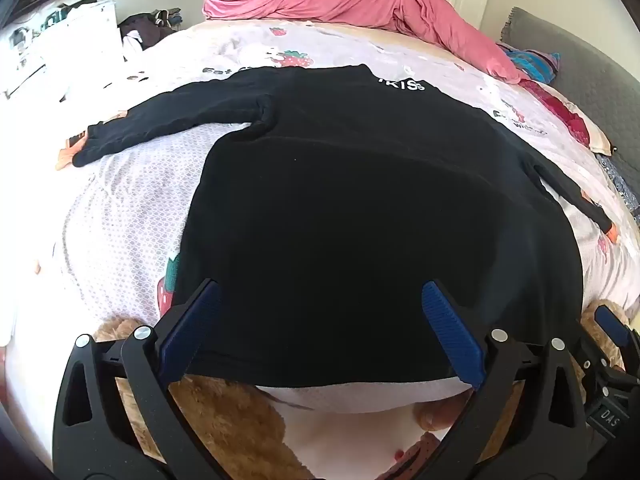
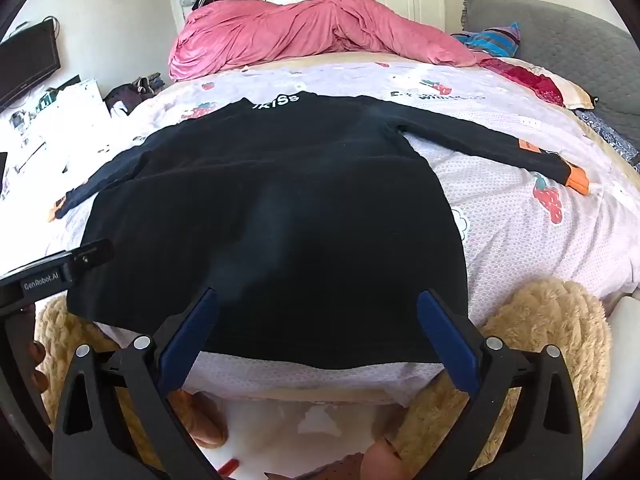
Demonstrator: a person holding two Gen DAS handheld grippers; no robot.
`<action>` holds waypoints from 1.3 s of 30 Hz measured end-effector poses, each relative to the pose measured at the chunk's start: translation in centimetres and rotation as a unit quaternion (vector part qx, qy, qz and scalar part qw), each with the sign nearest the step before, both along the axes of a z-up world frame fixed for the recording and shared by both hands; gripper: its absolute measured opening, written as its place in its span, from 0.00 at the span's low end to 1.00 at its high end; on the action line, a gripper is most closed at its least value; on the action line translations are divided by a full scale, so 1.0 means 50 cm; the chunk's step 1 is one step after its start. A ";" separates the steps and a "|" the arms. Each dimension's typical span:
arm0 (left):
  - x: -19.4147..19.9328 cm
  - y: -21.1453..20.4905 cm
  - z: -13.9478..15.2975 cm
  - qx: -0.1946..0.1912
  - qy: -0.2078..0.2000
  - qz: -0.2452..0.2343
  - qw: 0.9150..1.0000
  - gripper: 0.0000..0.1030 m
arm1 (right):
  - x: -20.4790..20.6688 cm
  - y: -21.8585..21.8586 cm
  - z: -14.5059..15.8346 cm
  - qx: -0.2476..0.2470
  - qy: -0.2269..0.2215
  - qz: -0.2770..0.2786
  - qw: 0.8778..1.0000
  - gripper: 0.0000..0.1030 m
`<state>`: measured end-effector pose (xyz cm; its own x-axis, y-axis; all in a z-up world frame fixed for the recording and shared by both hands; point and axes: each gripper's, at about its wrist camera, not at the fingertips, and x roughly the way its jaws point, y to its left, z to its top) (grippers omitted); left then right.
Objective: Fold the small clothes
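Observation:
A small black long-sleeved shirt (image 1: 352,208) lies flat on the bed, back up, collar with white lettering at the far end, both sleeves spread outward. It also shows in the right wrist view (image 2: 272,216). Its right sleeve ends in an orange cuff (image 2: 578,178). My left gripper (image 1: 320,300) is open, its blue fingers hovering over the near hem, toward the shirt's left side. My right gripper (image 2: 318,308) is open over the hem, toward the right side. Neither holds cloth. The right gripper shows at the right edge of the left wrist view (image 1: 612,328).
The bed sheet (image 2: 512,240) is pale with strawberry prints. A pink duvet (image 2: 304,28) is heaped at the far end. A grey headboard (image 2: 560,32) and pillows stand at the right. A tan plush toy (image 2: 544,320) lies at the near edge. Cluttered desk at left (image 1: 52,48).

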<state>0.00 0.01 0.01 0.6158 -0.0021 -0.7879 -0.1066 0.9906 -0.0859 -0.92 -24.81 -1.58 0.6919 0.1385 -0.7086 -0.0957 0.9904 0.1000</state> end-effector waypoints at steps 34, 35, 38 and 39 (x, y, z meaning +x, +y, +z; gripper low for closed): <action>-0.005 -0.002 0.004 -0.003 -0.008 -0.009 1.000 0.92 | -0.013 -0.001 0.006 -0.010 -0.014 -0.019 1.000 0.96; -0.005 -0.003 0.004 -0.002 -0.008 -0.009 1.000 0.92 | -0.013 0.000 0.006 -0.010 -0.015 -0.018 1.000 0.96; -0.006 -0.005 0.004 0.000 -0.007 -0.010 1.000 0.92 | -0.014 0.000 0.005 -0.011 -0.015 -0.016 1.000 0.96; -0.006 -0.006 0.004 0.000 -0.008 -0.011 1.000 0.92 | -0.014 0.000 0.005 -0.012 -0.015 -0.016 1.000 0.96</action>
<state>-0.29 -0.29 0.20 0.6274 -0.0158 -0.7785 -0.0834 0.9927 -0.0873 -1.62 -24.82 -1.32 0.7166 0.0991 -0.6904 -0.0656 0.9950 0.0747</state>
